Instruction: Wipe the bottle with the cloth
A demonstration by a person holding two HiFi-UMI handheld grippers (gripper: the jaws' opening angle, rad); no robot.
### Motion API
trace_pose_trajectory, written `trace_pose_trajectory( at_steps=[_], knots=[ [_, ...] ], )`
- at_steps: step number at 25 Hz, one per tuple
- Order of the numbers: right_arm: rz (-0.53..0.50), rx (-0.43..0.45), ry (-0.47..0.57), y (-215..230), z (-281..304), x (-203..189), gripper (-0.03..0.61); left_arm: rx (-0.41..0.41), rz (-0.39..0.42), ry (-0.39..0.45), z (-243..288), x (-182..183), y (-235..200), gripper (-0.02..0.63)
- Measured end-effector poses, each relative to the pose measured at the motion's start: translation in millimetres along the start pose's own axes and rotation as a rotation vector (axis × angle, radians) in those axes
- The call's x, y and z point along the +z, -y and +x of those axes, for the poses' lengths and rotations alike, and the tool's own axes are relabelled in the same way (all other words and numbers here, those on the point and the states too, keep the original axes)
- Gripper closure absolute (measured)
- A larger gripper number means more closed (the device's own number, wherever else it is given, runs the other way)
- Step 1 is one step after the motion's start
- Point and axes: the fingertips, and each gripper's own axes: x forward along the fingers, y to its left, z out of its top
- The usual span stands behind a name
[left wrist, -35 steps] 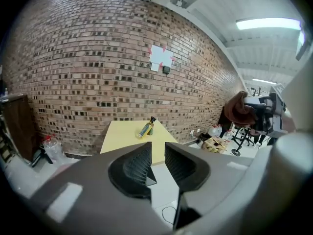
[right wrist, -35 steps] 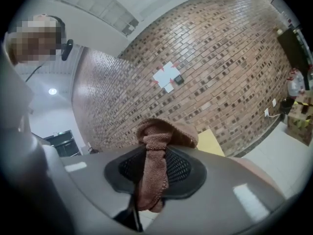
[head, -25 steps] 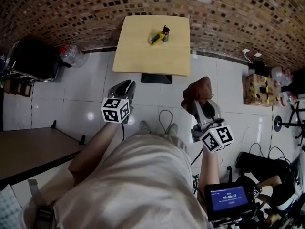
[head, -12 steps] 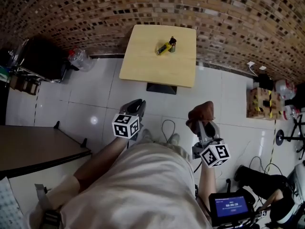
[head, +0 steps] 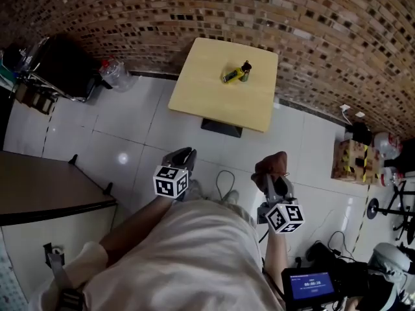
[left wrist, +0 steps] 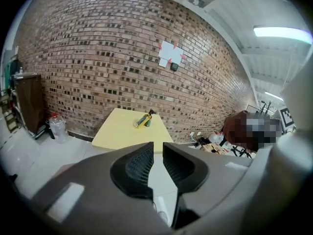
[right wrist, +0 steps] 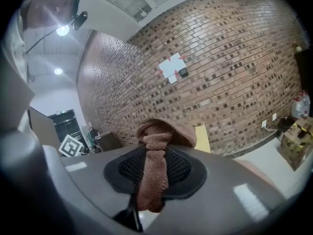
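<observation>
A small dark green bottle (head: 245,70) with a black cap stands on the yellow table (head: 211,92) by the brick wall, with a yellow bottle (head: 231,76) lying against it. Both also show far off in the left gripper view, as the dark green bottle (left wrist: 148,120) and the yellow bottle (left wrist: 141,121). My left gripper (head: 183,156) hangs over the floor well short of the table, shut and empty (left wrist: 157,163). My right gripper (head: 275,179) is shut on a brown cloth (head: 272,163), which bunches over its jaws (right wrist: 155,168).
A dark counter (head: 45,196) stands at the left. A black cabinet (head: 58,70) and a plastic jug (head: 114,74) sit by the wall. A cardboard box (head: 350,161) and stands are at the right. A cable (head: 227,173) loops on the tiled floor.
Both grippers have sunk lower and closer to the person's body, the cloth still in the right one. The head view has swung, so the table now sits farther right.
</observation>
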Motion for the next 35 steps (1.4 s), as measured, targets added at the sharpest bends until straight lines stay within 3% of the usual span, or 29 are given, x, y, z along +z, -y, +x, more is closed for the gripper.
trace_pose_trajectory(
  at_steps=[23,30,35],
  knots=[
    [0.004,-0.004,-0.004,-11,28,0,0.494,-0.006,-0.008,-0.003,-6,-3,-16,0.543],
    [-0.118,-0.044,-0.086,-17,37,-11,0.500,-0.009,-0.024,-0.018,-5,-10,-21,0.545],
    [-0.106,-0.041,-0.072,-23,34,-7,0.502,-0.027,-0.021,-0.032,-5,-11,-18,0.545]
  ],
)
